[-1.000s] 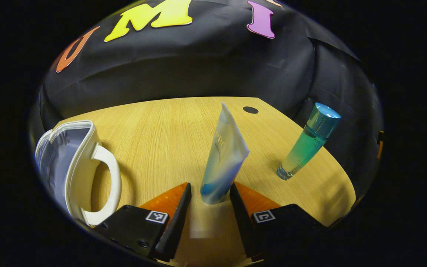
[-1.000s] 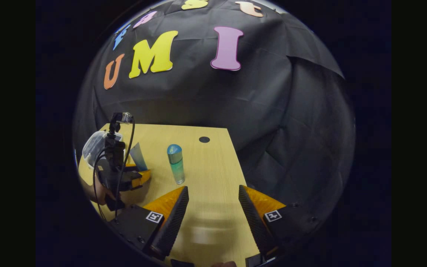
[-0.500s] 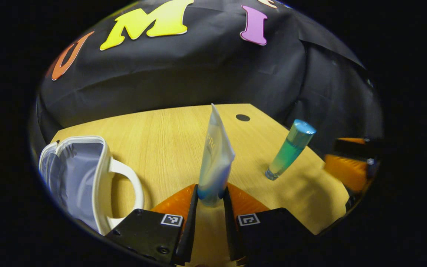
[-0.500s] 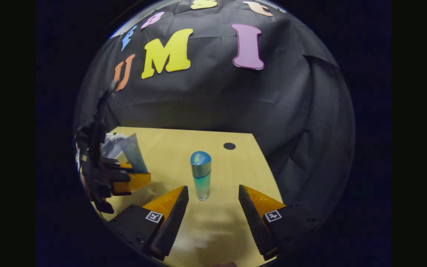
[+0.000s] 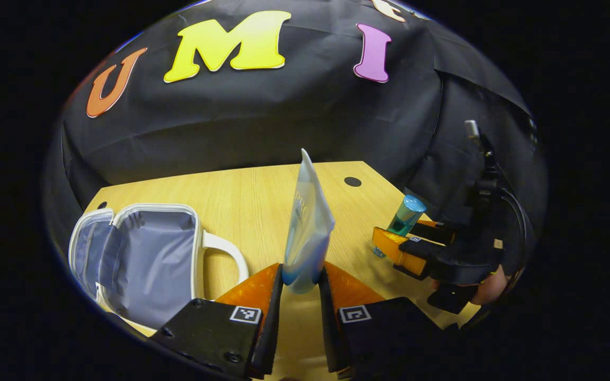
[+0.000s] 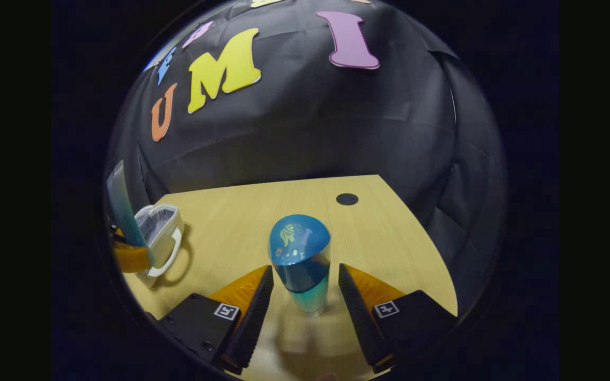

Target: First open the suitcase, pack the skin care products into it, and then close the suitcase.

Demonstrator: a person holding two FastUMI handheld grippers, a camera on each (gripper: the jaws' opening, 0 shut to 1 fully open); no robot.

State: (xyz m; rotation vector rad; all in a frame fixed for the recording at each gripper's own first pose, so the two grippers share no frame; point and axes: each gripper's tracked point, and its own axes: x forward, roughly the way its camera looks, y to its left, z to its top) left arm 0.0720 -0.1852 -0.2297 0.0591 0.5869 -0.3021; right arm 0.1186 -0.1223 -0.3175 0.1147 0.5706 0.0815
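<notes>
My left gripper (image 5: 301,288) is shut on the cap end of a pale blue tube (image 5: 307,227), which stands upright between the fingers. The white suitcase (image 5: 146,259) lies open to its left, grey lining showing, handle toward the tube. A teal bottle with a blue cap (image 6: 301,254) stands upright on the table between the fingers of my open right gripper (image 6: 302,291), with gaps on both sides. In the left gripper view the bottle (image 5: 405,214) and the right gripper (image 5: 413,248) are at the right. In the right gripper view the tube (image 6: 122,211) and suitcase (image 6: 159,233) are at the far left.
The wooden table (image 5: 241,190) has a dark round hole (image 5: 352,181) near its back right corner. A hand (image 5: 487,286) holds the right gripper by the table's right edge. The black cloth wall closes off the back.
My right gripper moved forward until the bottle stands between its open fingers. The left gripper closed on the tube one second ago and has since turned a little toward the suitcase.
</notes>
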